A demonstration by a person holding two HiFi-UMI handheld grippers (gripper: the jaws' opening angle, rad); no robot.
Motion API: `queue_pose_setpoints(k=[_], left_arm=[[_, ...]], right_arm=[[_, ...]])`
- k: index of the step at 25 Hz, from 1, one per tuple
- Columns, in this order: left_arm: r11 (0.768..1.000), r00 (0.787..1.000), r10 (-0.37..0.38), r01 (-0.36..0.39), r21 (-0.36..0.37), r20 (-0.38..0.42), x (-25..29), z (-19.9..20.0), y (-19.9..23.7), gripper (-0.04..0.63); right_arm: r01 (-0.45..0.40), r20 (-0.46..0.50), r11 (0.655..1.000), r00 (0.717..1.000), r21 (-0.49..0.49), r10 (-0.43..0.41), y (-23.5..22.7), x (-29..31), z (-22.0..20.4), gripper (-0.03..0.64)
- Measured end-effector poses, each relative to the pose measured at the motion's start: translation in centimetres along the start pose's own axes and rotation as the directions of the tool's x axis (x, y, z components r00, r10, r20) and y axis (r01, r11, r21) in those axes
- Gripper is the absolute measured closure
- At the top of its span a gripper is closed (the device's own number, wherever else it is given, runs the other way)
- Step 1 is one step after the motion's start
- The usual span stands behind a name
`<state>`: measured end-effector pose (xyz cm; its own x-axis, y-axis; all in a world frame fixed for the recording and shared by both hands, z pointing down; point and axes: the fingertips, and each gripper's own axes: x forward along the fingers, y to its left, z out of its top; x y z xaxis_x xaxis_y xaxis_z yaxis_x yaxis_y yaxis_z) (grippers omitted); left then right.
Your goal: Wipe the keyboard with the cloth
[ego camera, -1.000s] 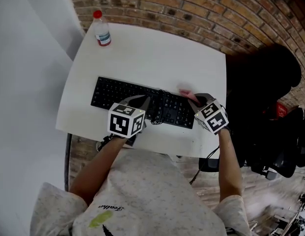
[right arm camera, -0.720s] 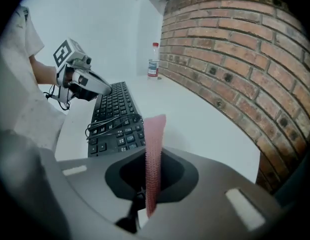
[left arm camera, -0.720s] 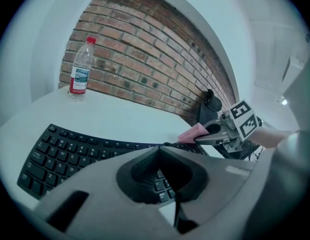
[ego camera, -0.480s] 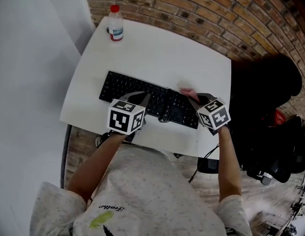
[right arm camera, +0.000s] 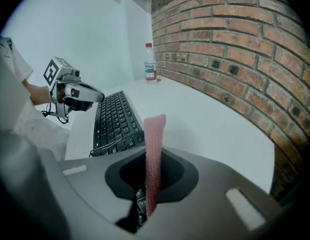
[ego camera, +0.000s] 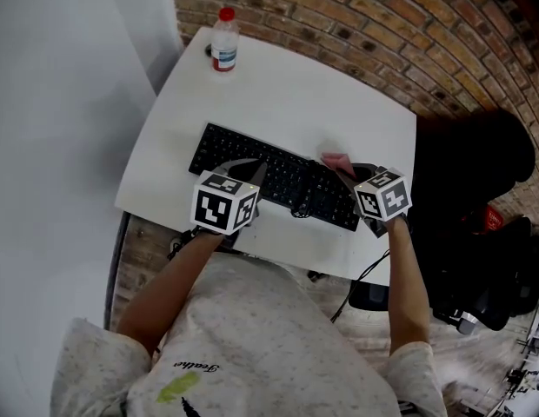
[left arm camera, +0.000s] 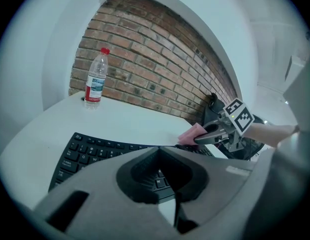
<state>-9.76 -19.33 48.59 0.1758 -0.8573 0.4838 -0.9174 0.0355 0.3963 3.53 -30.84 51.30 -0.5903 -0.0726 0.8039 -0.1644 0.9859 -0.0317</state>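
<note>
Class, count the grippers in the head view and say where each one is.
2. The left gripper is over the middle of the keyboard; the right gripper is at the keyboard's right end, shut on the pink cloth. None appears hidden.

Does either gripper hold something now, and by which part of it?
The right gripper is shut on the pink ribbed cloth, pinching it edge-on, with one end standing out past the tips. The left gripper is shut on nothing.

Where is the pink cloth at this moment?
In the head view the pink cloth is at the right, clamped in the right gripper, by the right end of the black keyboard.
</note>
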Motion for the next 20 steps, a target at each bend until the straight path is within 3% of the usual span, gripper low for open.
queue_pose_setpoints(k=[6,20], left_arm=[[1.000,1.000,-0.001,0.001,-0.003,-0.003,-0.5,0.2,0.8,0.601],[1.000,0.999,0.009,-0.008,-0.022,0.032,-2.2,0.8,2.9,0.601]], right_arm=[[-0.043,0.001,0.998,0.999,0.050,0.043,0.4,0.6,0.8,0.594],[-0.081,-0.086,0.996,0.993,-0.028,0.078,2.3,2.5,3.7,0.594]])
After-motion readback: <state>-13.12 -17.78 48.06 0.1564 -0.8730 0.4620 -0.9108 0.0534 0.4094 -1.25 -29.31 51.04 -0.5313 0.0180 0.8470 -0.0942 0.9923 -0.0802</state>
